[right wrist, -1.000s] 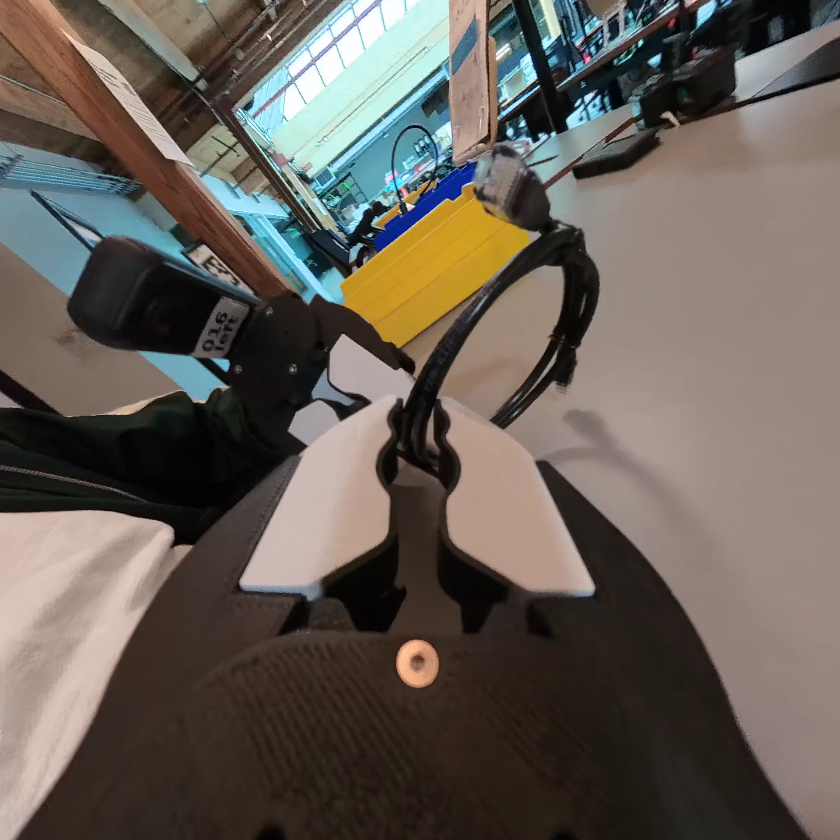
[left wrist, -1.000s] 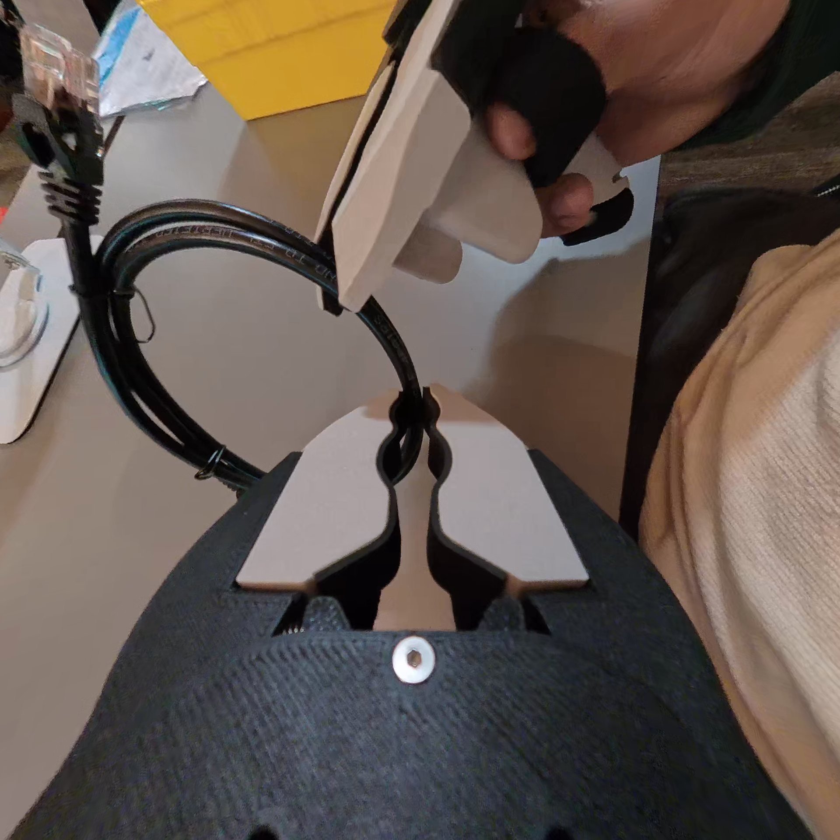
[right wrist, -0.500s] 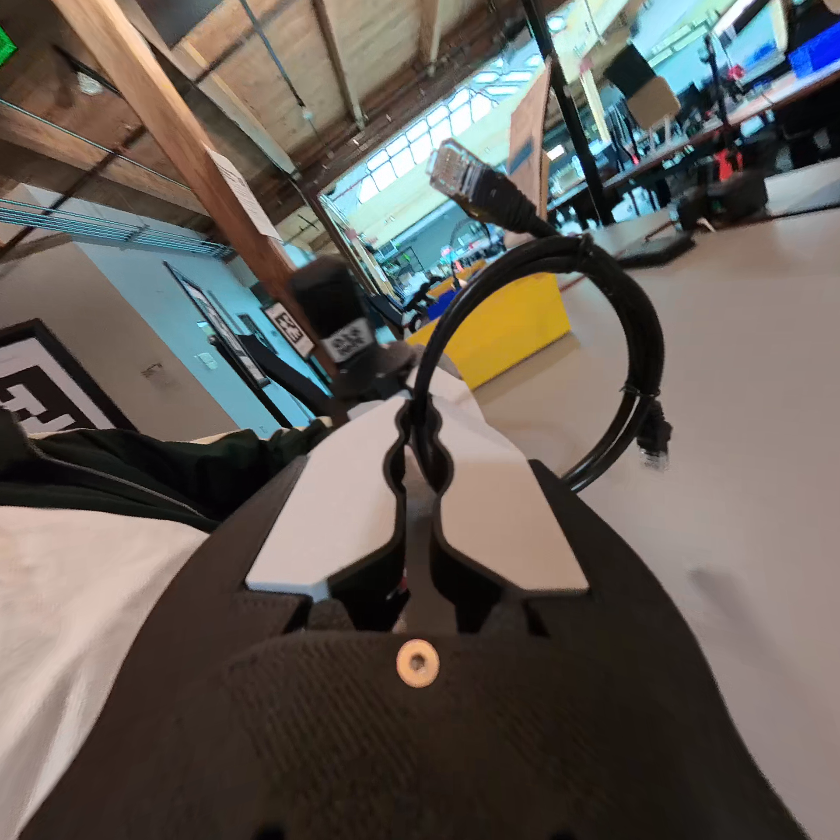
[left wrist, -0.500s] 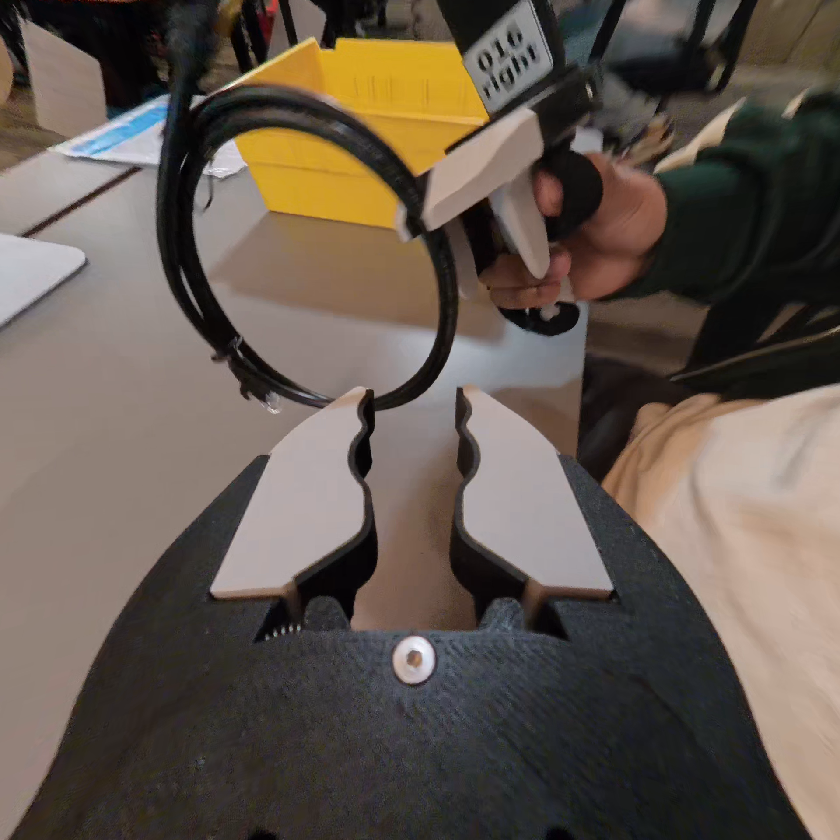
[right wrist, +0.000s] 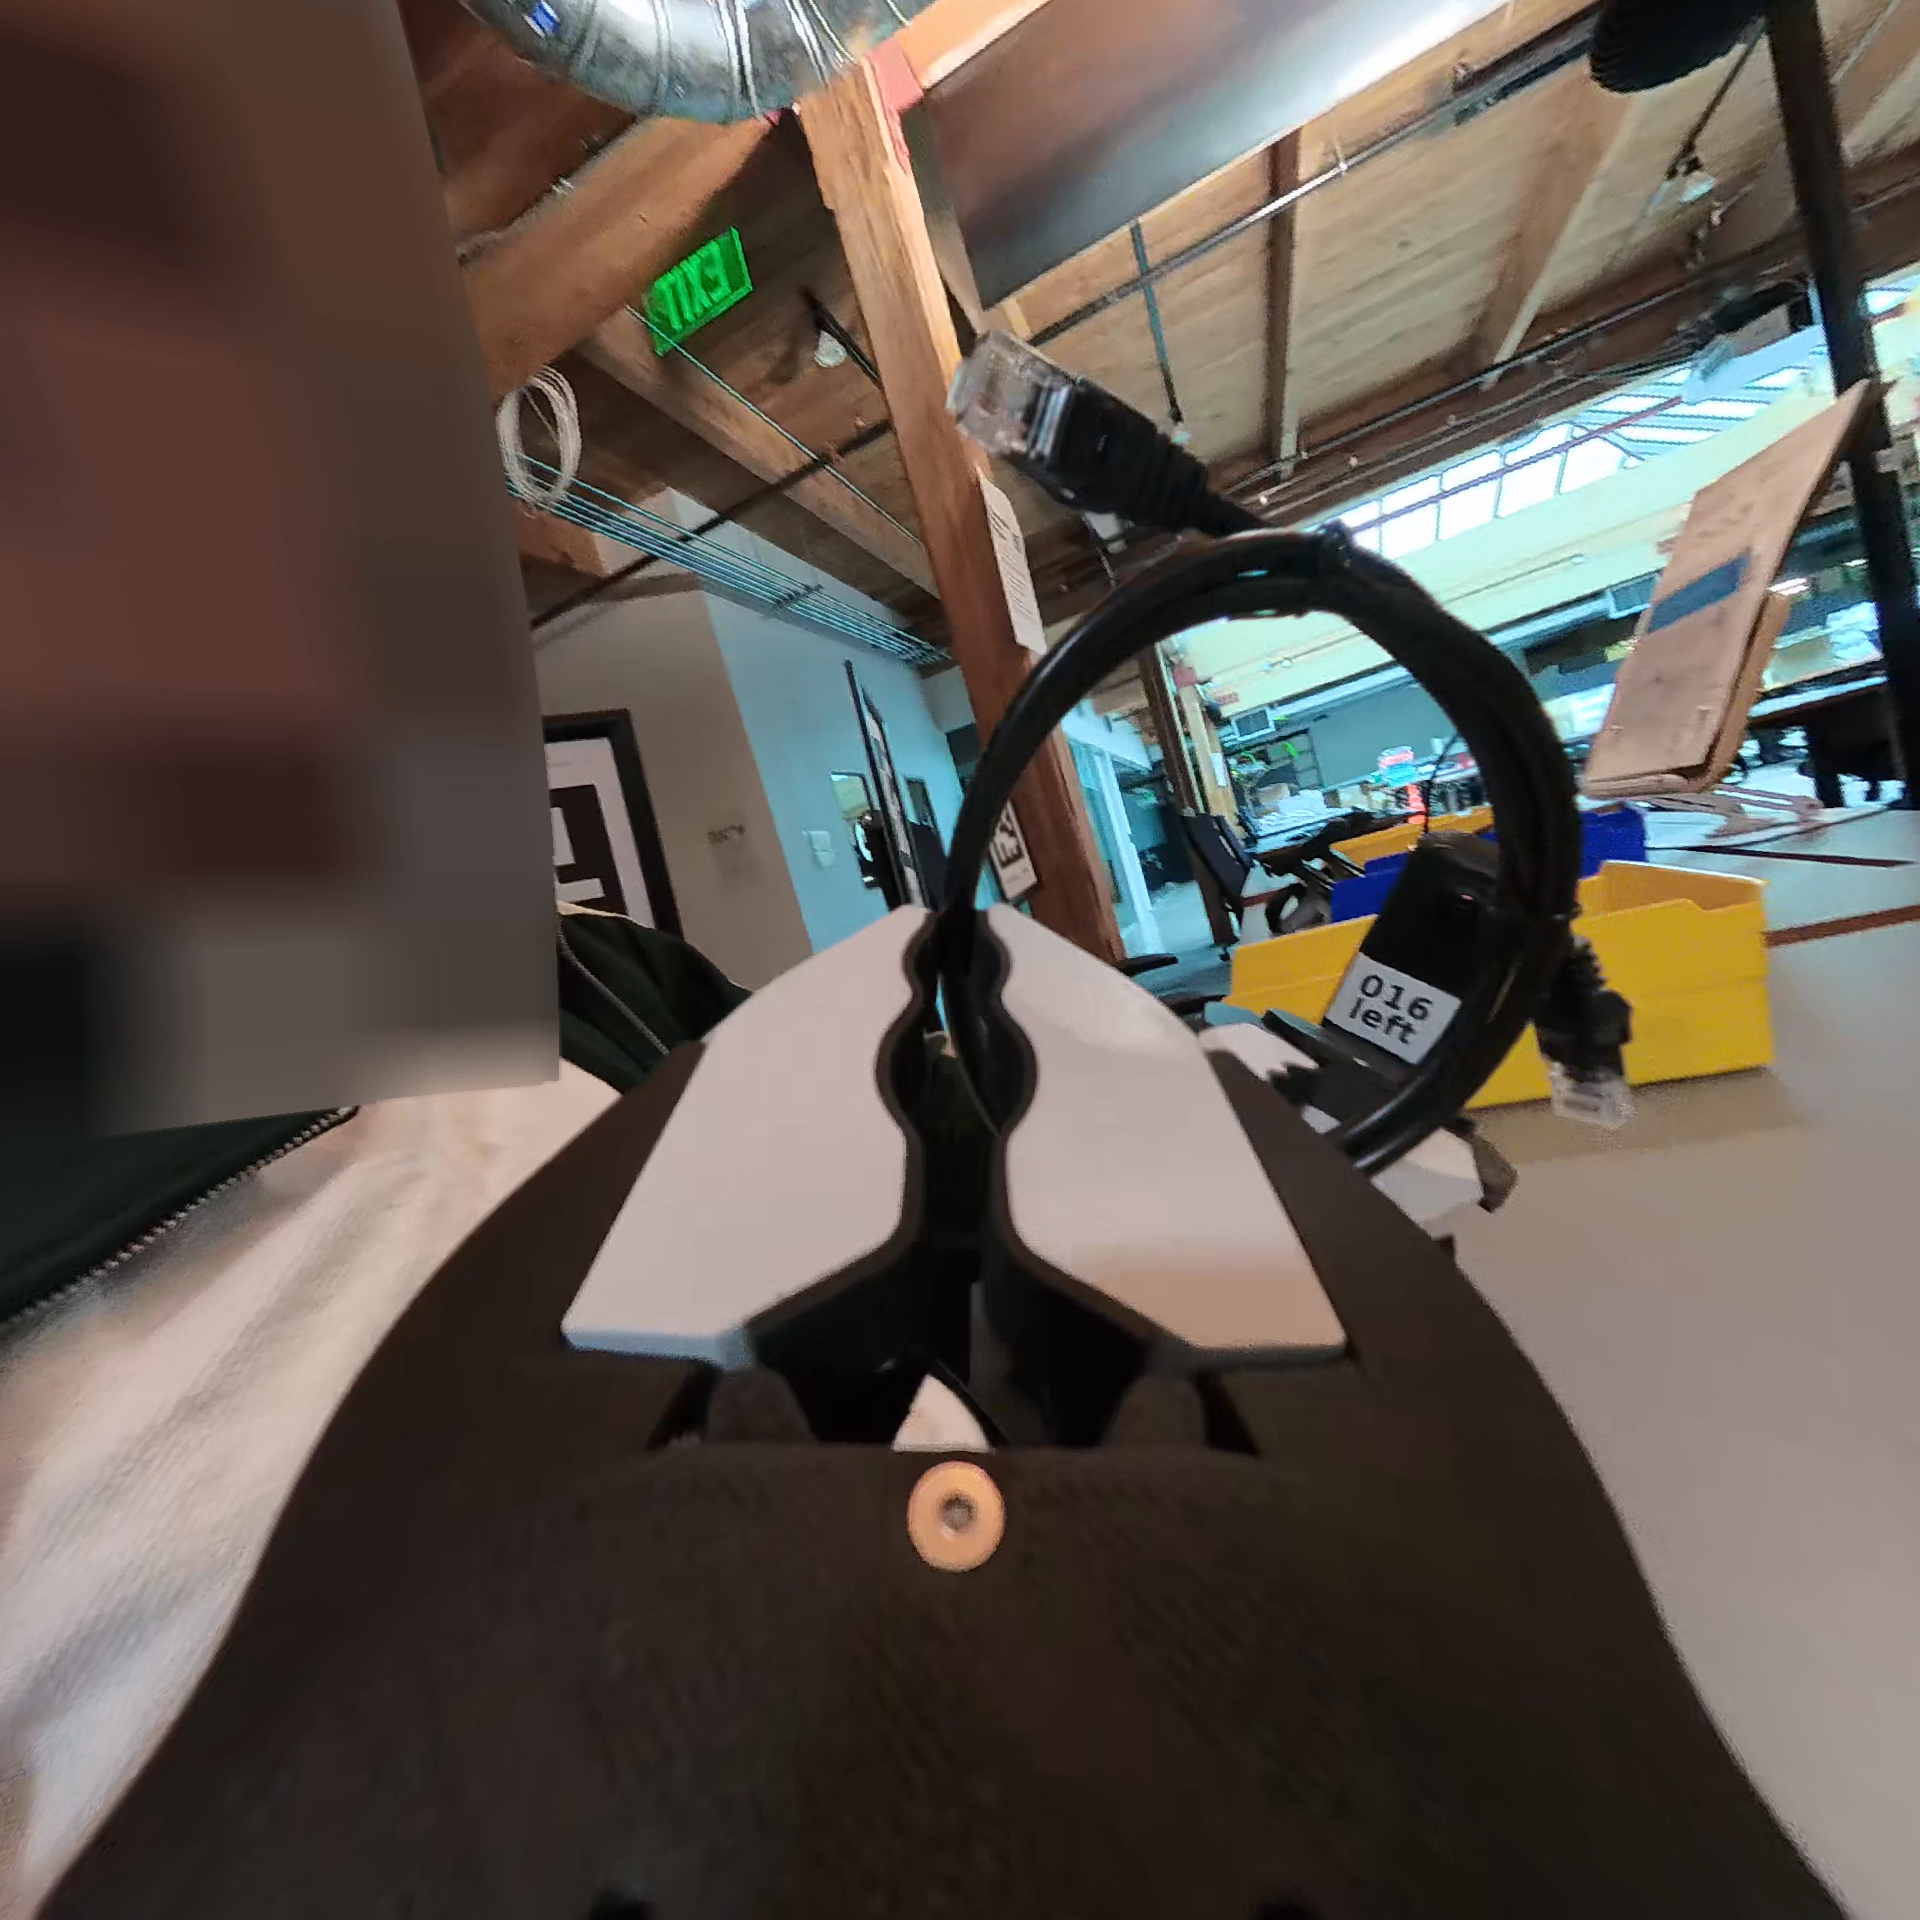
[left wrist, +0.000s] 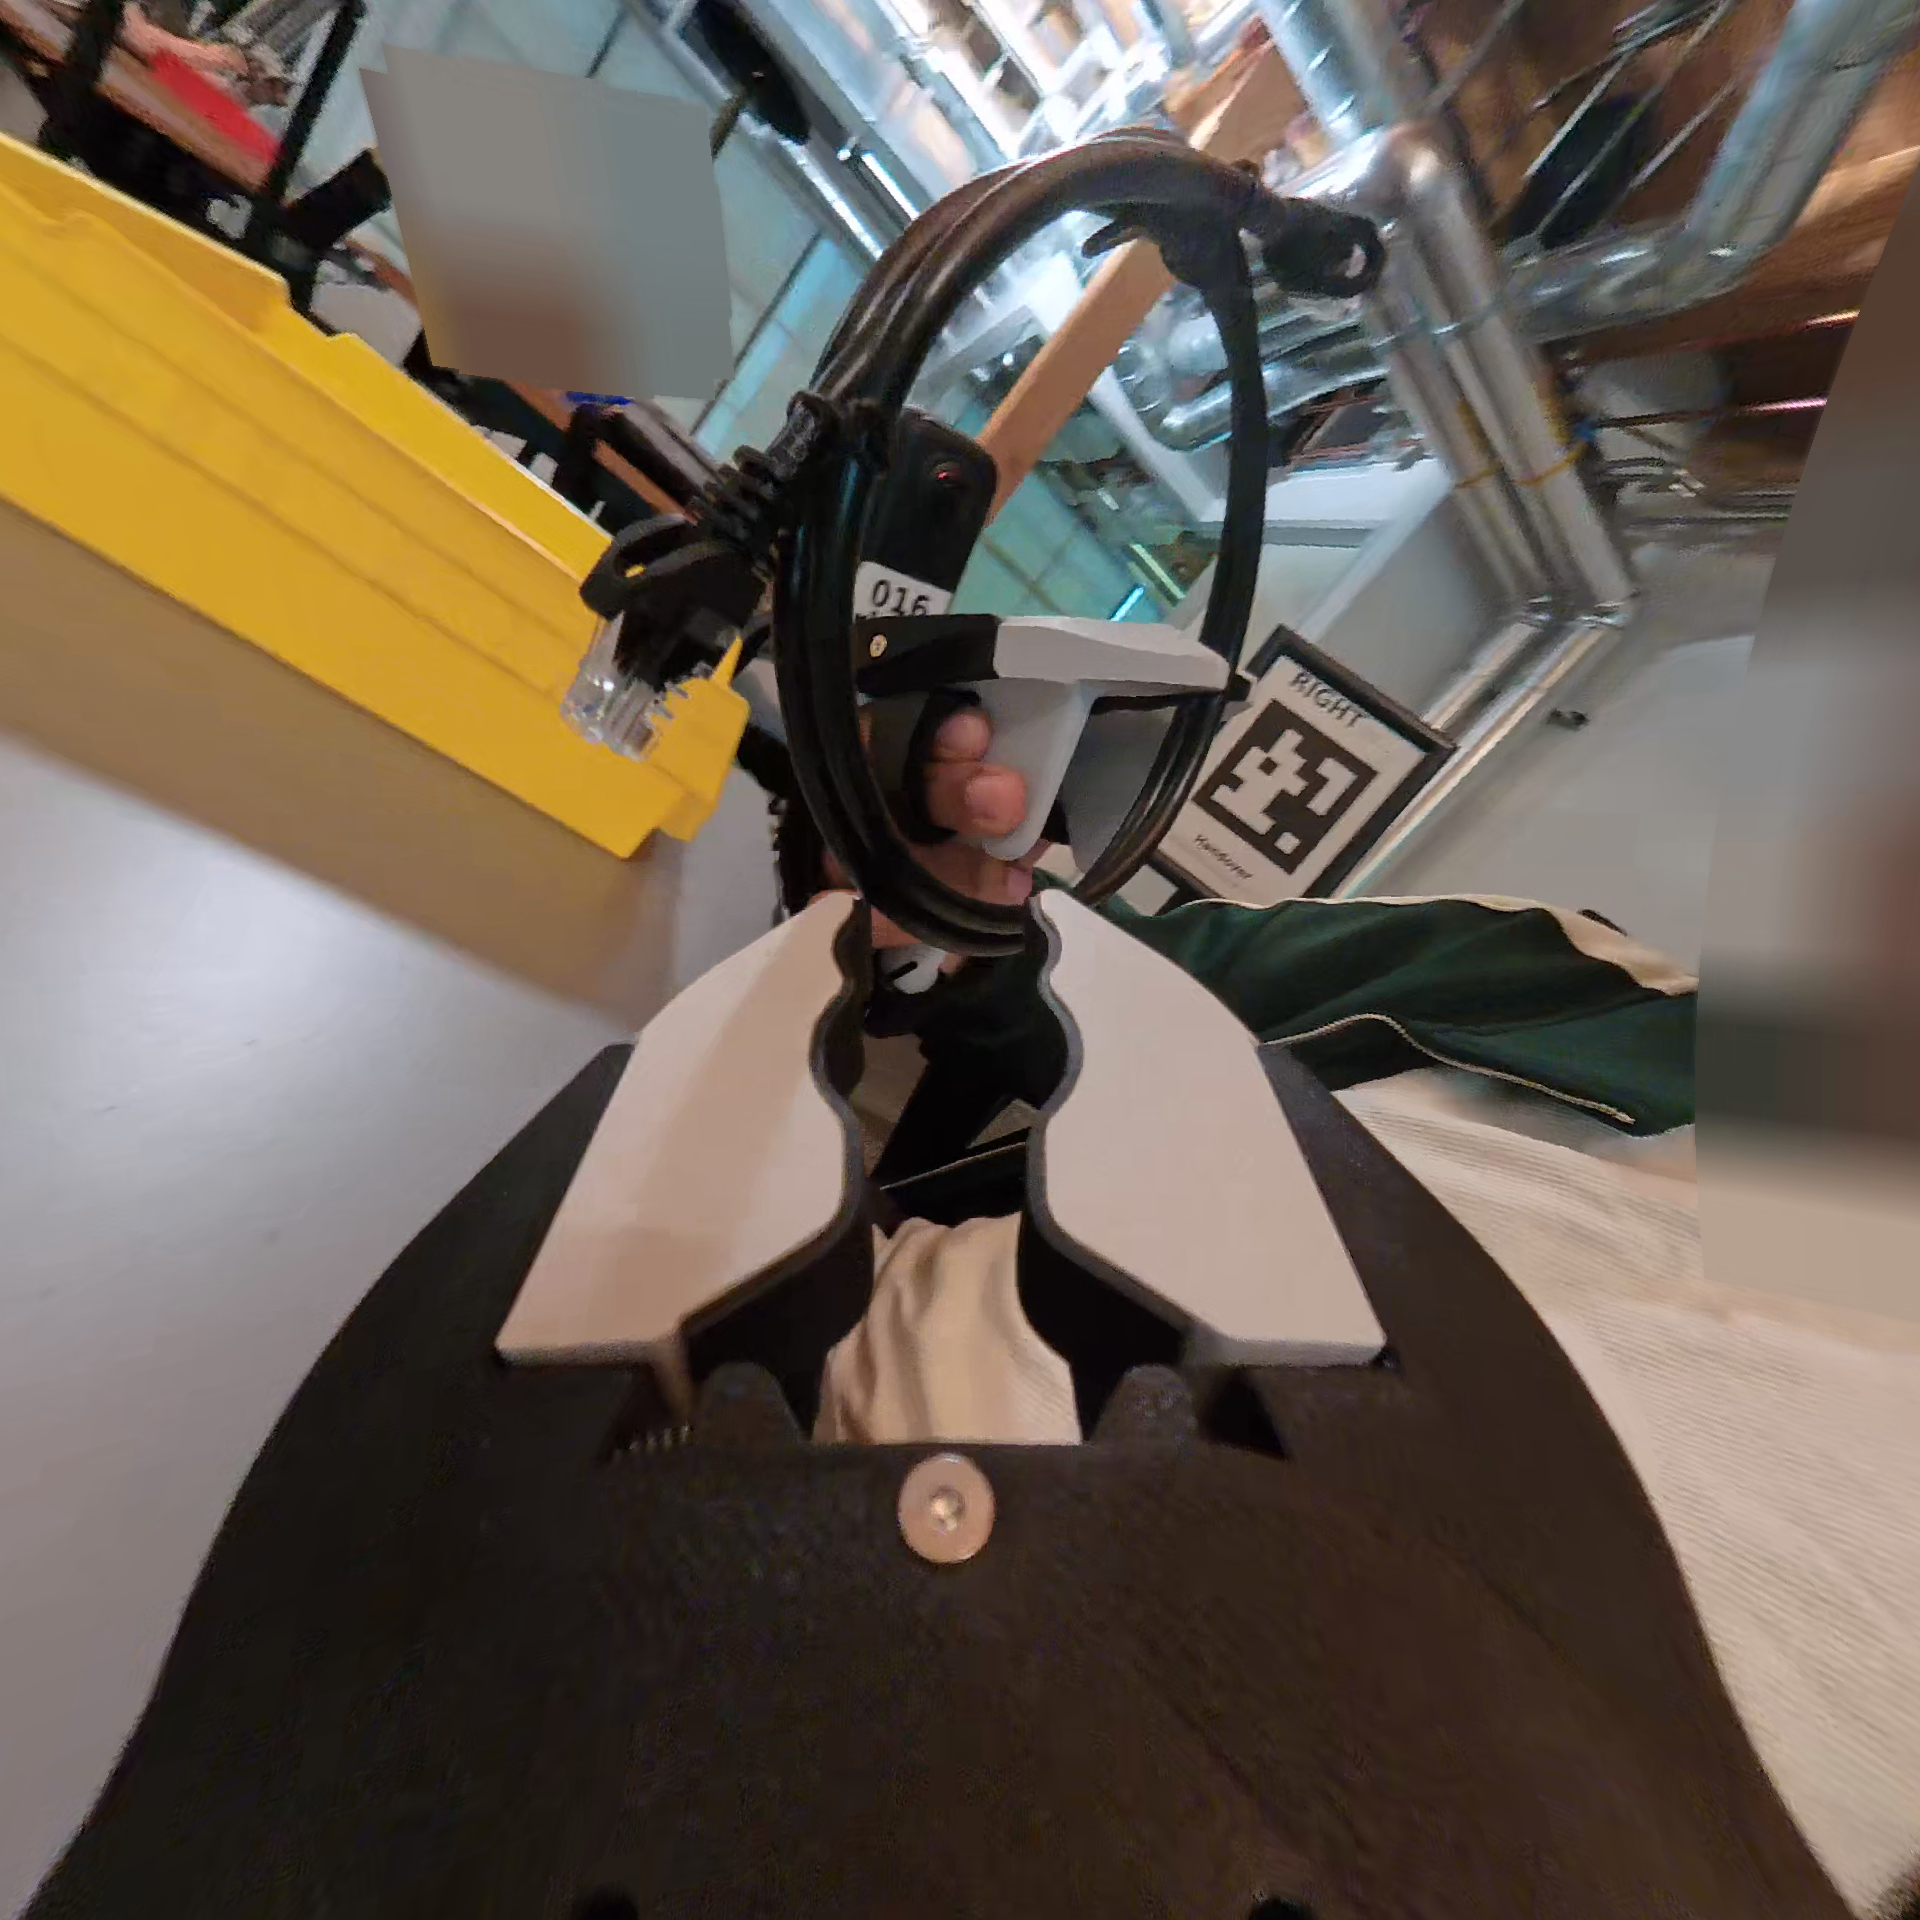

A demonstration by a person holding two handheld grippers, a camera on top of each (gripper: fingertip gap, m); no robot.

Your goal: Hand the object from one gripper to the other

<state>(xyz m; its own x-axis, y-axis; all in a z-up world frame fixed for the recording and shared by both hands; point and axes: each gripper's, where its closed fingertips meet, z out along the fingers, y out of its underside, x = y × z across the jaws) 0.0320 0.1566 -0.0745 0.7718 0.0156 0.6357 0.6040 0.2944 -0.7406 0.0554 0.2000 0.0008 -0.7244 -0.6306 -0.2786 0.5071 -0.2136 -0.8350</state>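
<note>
Right wrist view shows the right gripper (right wrist: 961,940) with its two pale fingers (right wrist: 790,1122) pinched tight on one strand of a coiled black cable (right wrist: 1496,748), the strand running down through the narrow slot between them. From that pinch the coil stands up as a hoop, one clear plug (right wrist: 1003,390) sticking out at the top and the other hanging at the far side, with the left gripper (right wrist: 1397,1023) visible low down through the loop. Left wrist view tells the other half: the left gripper (left wrist: 940,920) has its fingers (left wrist: 717,1143) spread, with a plain gap between them, and the bottom of the cable's hoop (left wrist: 1242,416) sits right at the mouth of that gap, seemingly not squeezed, though whether a strand brushes a tip I cannot tell. Through the hoop the person's hand (left wrist: 971,800) holds the other tool, and a yellow bin (left wrist: 312,540) rests on the grey table (left wrist: 208,1039) beyond. The risk, as I judge it, is that the whole coil hangs from a single strand: it could pivot or slide in the slot, and the dangling plug (left wrist: 618,696) could snag the open fingers if they close badly placed.
</note>
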